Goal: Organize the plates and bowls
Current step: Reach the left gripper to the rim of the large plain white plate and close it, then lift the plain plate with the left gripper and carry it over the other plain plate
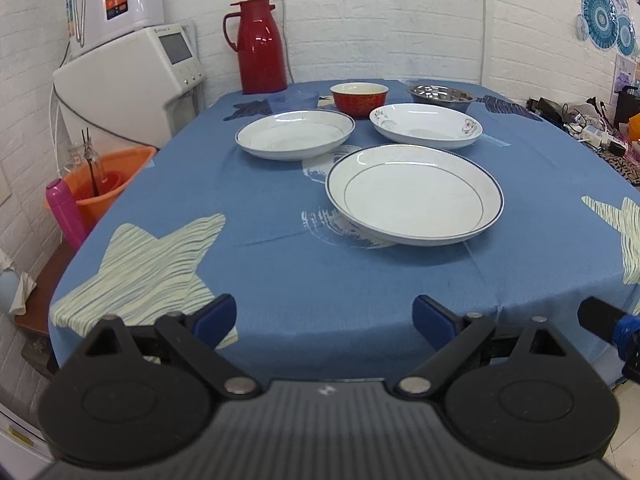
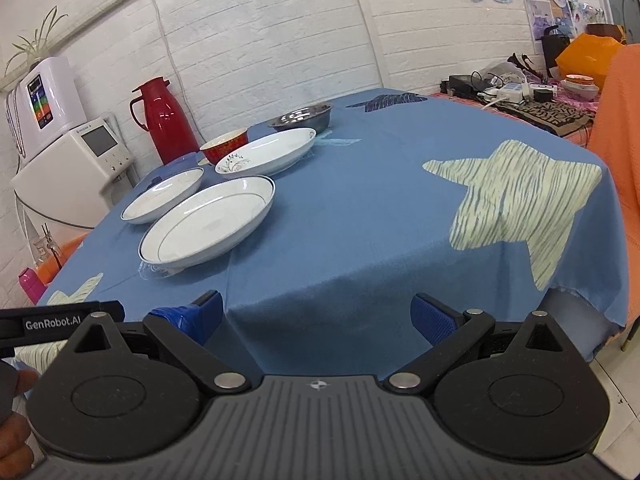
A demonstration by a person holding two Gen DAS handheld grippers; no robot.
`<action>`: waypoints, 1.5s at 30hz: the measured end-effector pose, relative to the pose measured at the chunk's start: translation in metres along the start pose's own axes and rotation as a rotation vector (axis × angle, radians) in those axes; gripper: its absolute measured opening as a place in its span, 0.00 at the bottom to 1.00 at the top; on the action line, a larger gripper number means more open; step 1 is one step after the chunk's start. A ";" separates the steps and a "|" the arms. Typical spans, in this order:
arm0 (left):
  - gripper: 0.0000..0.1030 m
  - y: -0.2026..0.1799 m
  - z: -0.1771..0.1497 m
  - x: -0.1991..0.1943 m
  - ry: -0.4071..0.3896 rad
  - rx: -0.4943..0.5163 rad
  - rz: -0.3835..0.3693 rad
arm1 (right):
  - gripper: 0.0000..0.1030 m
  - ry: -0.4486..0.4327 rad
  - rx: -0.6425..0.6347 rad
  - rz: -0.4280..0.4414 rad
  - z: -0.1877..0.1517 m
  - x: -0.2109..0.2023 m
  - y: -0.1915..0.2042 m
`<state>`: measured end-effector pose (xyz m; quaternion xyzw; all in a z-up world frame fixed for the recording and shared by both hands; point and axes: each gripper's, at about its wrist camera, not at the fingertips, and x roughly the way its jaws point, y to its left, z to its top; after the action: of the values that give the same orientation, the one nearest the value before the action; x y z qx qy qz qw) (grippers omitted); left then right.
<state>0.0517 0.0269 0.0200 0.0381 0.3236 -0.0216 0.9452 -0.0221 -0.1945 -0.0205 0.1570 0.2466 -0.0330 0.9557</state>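
Both tools hang just off the near edge of the counter (image 1: 360, 280), which is draped in a blue cloth printed with pale stars. The left tool (image 1: 325, 320) has its blue-padded fingers spread wide with nothing between them, and the right tool (image 2: 316, 316) is likewise spread wide and empty; neither touches any dish. In the left wrist view the nearest dish is a large white plate (image 1: 414, 196) with a dark blue rim line, sitting toward the middle of the counter. Behind it to the left lies a second white plate (image 1: 295, 133), and behind it to the right a white floral plate (image 1: 426, 125) with small painted sprigs on its rim (the three sit close together but apart). Further back stands a red bowl (image 1: 359, 98) with a pale inside, flanked on its right by a steel bowl (image 1: 440, 96) and on its left by a small clear blue bowl (image 1: 294, 101). A red thermos jug (image 1: 259, 48) stands upright at the far left corner, near the white brick wall. Off the counter to the left are a white appliance (image 1: 132, 80) and an orange basin (image 1: 108, 184) with a pink bottle (image 1: 66, 216) beside it. In the right wrist view a person's fingers (image 2: 16, 420) show at the lower left.
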 end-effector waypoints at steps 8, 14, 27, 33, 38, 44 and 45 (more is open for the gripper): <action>0.91 0.040 0.057 0.033 0.067 -0.049 -0.079 | 0.86 -0.015 -0.169 0.036 0.077 0.058 0.038; 0.91 0.043 0.089 0.092 0.147 0.003 -0.151 | 0.85 0.197 -0.260 0.011 0.102 0.155 0.058; 0.90 0.037 0.092 0.157 0.229 0.045 -0.244 | 0.88 0.345 -0.332 0.049 0.095 0.198 0.074; 0.90 0.030 0.094 0.161 0.200 0.074 -0.254 | 0.88 0.329 -0.368 0.083 0.094 0.196 0.073; 0.79 0.027 0.093 0.158 0.186 0.082 -0.267 | 0.84 0.302 -0.412 0.157 0.088 0.191 0.072; 0.27 0.022 0.095 0.150 0.172 0.079 -0.319 | 0.47 0.297 -0.436 0.205 0.092 0.185 0.075; 0.25 0.024 0.096 0.151 0.176 0.057 -0.325 | 0.45 0.300 -0.426 0.202 0.093 0.185 0.074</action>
<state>0.2307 0.0399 0.0043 0.0136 0.4063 -0.1798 0.8958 0.1934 -0.1508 -0.0112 -0.0205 0.3696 0.1384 0.9186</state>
